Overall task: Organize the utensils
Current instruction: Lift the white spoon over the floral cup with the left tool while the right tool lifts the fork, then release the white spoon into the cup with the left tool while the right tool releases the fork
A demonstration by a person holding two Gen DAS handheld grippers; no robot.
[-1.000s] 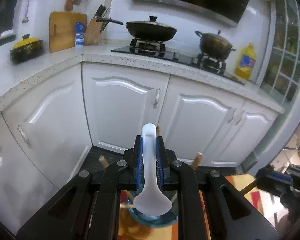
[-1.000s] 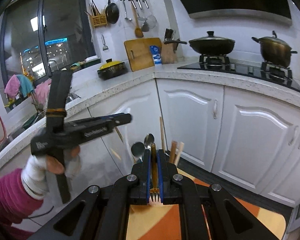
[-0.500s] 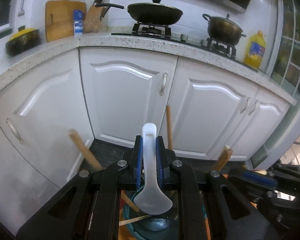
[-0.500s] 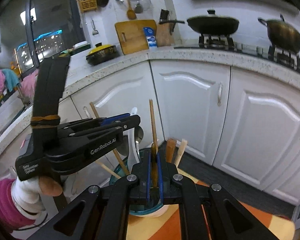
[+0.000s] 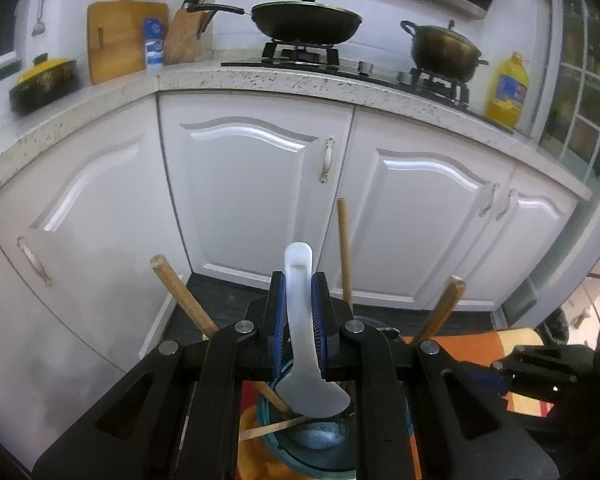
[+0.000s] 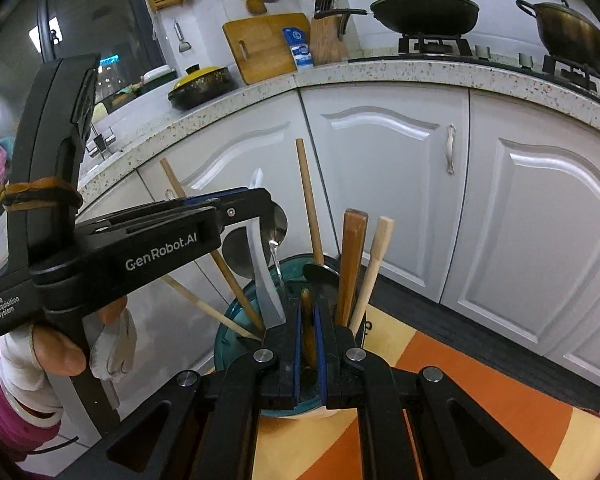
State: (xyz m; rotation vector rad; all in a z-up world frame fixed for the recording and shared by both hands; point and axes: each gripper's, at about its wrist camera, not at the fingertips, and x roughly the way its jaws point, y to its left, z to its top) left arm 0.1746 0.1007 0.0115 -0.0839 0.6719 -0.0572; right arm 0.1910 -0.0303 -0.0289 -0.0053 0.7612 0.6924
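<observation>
Lowering two utensils into one teal holder [image 6: 236,316], which stands on an orange-and-yellow surface, near its left edge.
- Left gripper [image 5: 300,316]: clamped on white spoon [image 5: 304,344], bowl end hanging just above the holder's mouth. Advice: keep it tilted and clear of the wooden handles [image 5: 182,294] before letting go.
- Right gripper [image 6: 308,340]: clamped on a brown-handled utensil [image 6: 307,320], its lower end hidden; it is over the holder's near rim. Advice: seat it between the wooden sticks, one hand releasing at a time.
</observation>
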